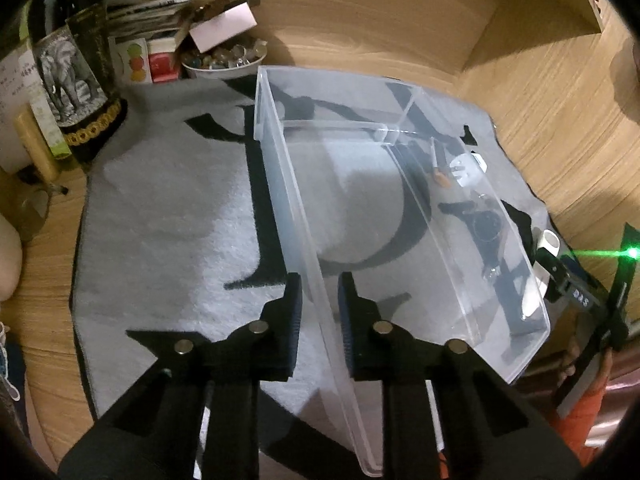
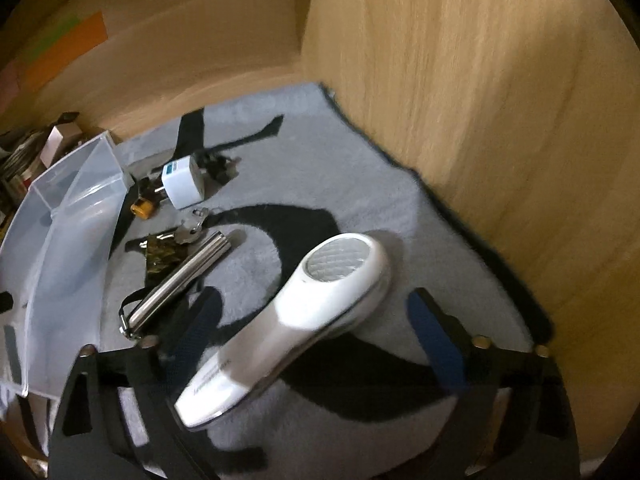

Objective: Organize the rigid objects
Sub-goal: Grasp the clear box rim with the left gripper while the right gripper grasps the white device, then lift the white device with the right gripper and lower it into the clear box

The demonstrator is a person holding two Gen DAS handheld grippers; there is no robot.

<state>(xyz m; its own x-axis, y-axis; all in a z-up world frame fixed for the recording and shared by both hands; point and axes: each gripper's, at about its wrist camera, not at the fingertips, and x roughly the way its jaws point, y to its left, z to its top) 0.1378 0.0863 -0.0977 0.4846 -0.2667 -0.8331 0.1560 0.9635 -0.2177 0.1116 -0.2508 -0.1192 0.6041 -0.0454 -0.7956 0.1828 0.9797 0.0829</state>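
A clear plastic bin (image 1: 400,208) with dividers lies on a grey mat. My left gripper (image 1: 319,296) straddles the bin's near left wall, jaws close either side of it; I cannot tell if the pads press it. In the right wrist view my right gripper (image 2: 316,320) is wide open around a white lint shaver (image 2: 304,320) lying on the mat. Beyond it lie a silver metal tube (image 2: 180,280), keys (image 2: 192,230), a white charger plug (image 2: 184,184), a small yellow piece (image 2: 143,211) and the bin (image 2: 60,240) at left.
Wooden walls (image 2: 480,120) close in at the right and back. In the left wrist view, boxes, an elephant-print box (image 1: 66,76) and a bowl of marbles (image 1: 224,58) crowd the far left corner. The right gripper shows at the right edge (image 1: 580,292).
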